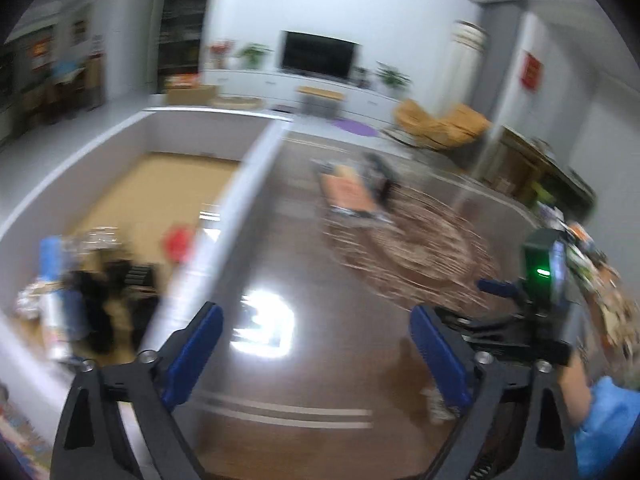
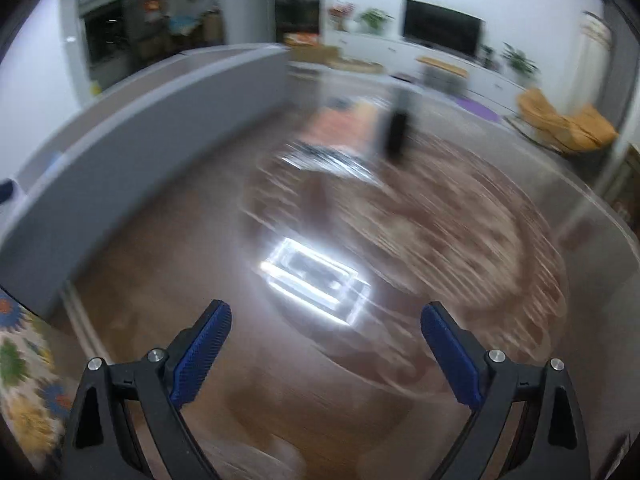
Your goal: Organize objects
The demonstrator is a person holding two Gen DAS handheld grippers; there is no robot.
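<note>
Left wrist view, heavily motion-blurred. The left gripper stands with its blue-padded jaws wide apart and nothing between them, above a glossy brown table that mirrors a bright ceiling light. A grey bin stands on the table to the left of the gripper; its near wall runs diagonally up the frame. Inside the bin, on its tan floor, lie the gathered objects: a blue-and-white can at the left corner, crumpled clear wrapping beside it, a dark black mass nearer the wall, and a small red item just beside the wall; blur prevents closer identification. To the right of the bin, a round woven mat lies on the table, with an orange-pink flat item and a dark upright object at its far edge. At the right margin appears the right gripper, likewise open and empty, carried by a hand with a blue sleeve. Right wrist view, also blurred. The right gripper shows its jaws spread wide, gripping nothing, above the same table. The bin curves along the left; its contents are hidden behind the wall. To the right of the bin lie the woven mat, the orange-pink item and the dark upright object. A floral cloth occupies the lower left edge.
</note>
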